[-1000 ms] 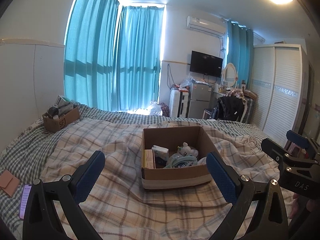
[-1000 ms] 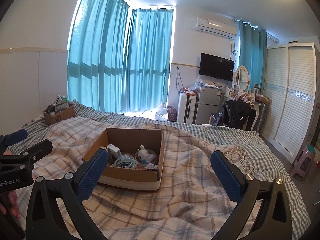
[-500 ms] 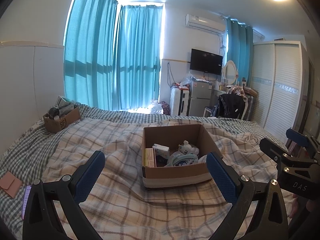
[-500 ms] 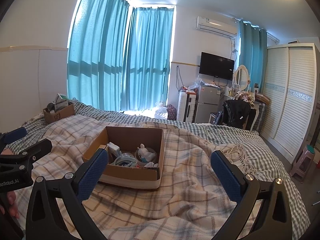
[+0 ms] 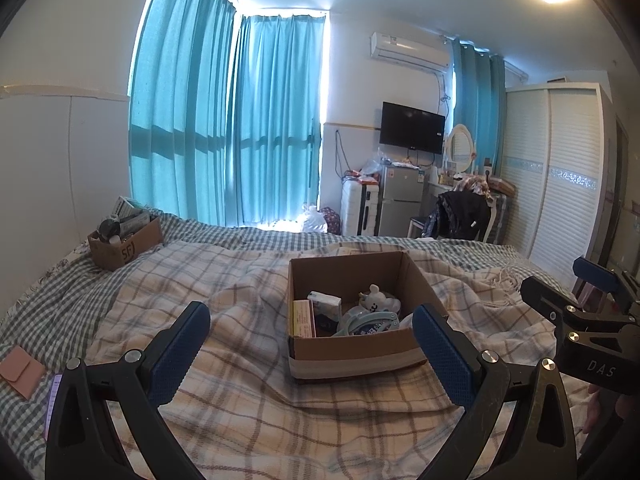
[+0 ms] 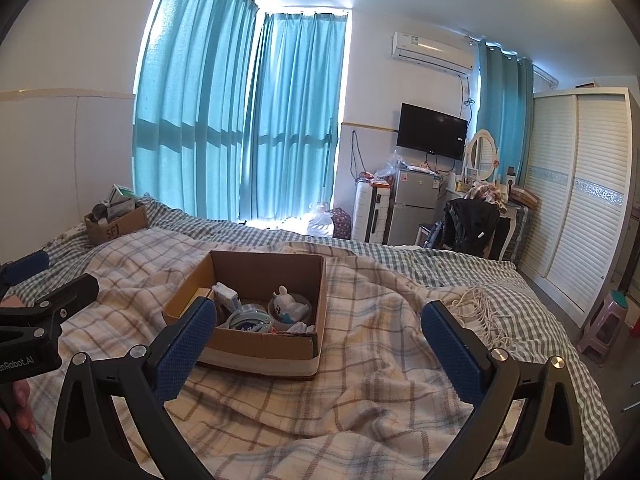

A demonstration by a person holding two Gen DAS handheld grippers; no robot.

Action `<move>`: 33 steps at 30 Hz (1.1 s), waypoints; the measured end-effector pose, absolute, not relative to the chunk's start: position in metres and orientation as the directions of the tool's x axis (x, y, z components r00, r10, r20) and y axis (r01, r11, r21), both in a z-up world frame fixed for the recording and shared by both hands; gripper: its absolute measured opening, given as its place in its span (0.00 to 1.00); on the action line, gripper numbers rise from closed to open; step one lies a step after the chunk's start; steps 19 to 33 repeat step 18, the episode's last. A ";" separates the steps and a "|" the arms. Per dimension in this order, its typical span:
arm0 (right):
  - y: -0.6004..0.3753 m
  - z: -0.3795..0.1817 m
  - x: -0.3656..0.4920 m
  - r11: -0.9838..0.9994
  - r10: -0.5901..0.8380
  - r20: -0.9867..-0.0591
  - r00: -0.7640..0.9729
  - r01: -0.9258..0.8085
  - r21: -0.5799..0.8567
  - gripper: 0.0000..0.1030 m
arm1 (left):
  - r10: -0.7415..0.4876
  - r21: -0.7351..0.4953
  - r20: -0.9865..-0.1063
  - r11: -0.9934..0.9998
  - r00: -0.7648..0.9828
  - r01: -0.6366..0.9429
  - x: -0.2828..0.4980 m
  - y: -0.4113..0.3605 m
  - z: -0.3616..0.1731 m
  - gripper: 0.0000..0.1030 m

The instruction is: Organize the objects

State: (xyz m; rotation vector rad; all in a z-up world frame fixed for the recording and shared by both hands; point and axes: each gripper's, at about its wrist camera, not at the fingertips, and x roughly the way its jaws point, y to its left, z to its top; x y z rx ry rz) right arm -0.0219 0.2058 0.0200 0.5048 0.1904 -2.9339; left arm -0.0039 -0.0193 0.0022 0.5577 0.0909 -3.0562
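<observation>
While both jaws are gaping empty, the left gripper [image 5: 310, 338] and right gripper [image 6: 318, 332] are hovering over the plaid blanket [image 5: 240, 392], facing the cardboard box [image 5: 352, 354] holding small items; nothing is blocking it.

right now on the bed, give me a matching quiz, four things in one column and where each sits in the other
Things:
1. white toy
2. SF box
3. pink wallet
4. tape roll

Places:
A. bed's far left corner, by the curtains
B. near left edge of the bed, on the check sheet
C. open box, back right part
D. open box, front middle

Pairs: 1-C, 2-A, 3-B, 4-D
</observation>
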 end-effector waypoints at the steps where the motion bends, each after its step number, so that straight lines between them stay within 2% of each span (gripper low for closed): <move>1: 0.206 0.020 -0.022 -0.979 -0.132 -0.341 -0.931 0.176 -0.099 1.00 | -0.024 -0.049 -0.360 -0.998 -0.933 0.044 -0.005 -0.019 0.002 1.00; 18: 0.203 0.015 -0.023 -0.978 -0.128 -0.351 -0.928 0.176 -0.109 1.00 | -0.036 -0.033 -0.398 -0.998 -0.917 0.054 -0.008 -0.019 -0.004 1.00; 33: 0.203 0.015 -0.023 -0.978 -0.128 -0.351 -0.928 0.176 -0.109 1.00 | -0.036 -0.033 -0.398 -0.998 -0.917 0.054 -0.008 -0.019 -0.004 1.00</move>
